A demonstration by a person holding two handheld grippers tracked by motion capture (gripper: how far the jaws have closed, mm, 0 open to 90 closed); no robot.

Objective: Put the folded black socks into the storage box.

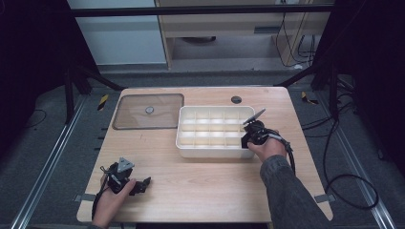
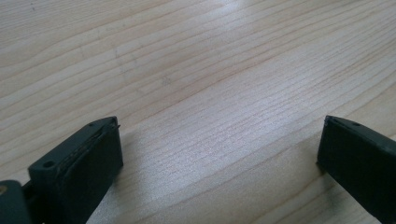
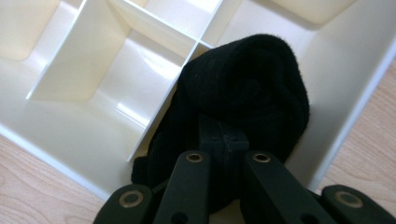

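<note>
We count two grippers, one white divided tray (image 1: 187, 143) and one rolled black sock (image 3: 247, 93); we take the tray as our landmark. Well off from its near-left corner, our left gripper (image 1: 143, 183) rests low over bare wooden table (image 1: 205, 181), its jaws standing wide apart with nothing between them. Beyond the tray's left side a clear lid (image 1: 148, 110) with one round knob lies flat on the wood; further right, past the tray's far edge, sits one small dark disc (image 1: 236, 99). At the tray's near-right corner our right gripper (image 3: 223, 142) has its jaws pinched together on the sock, which sits in that corner compartment, pressed against the divider wall.
</note>
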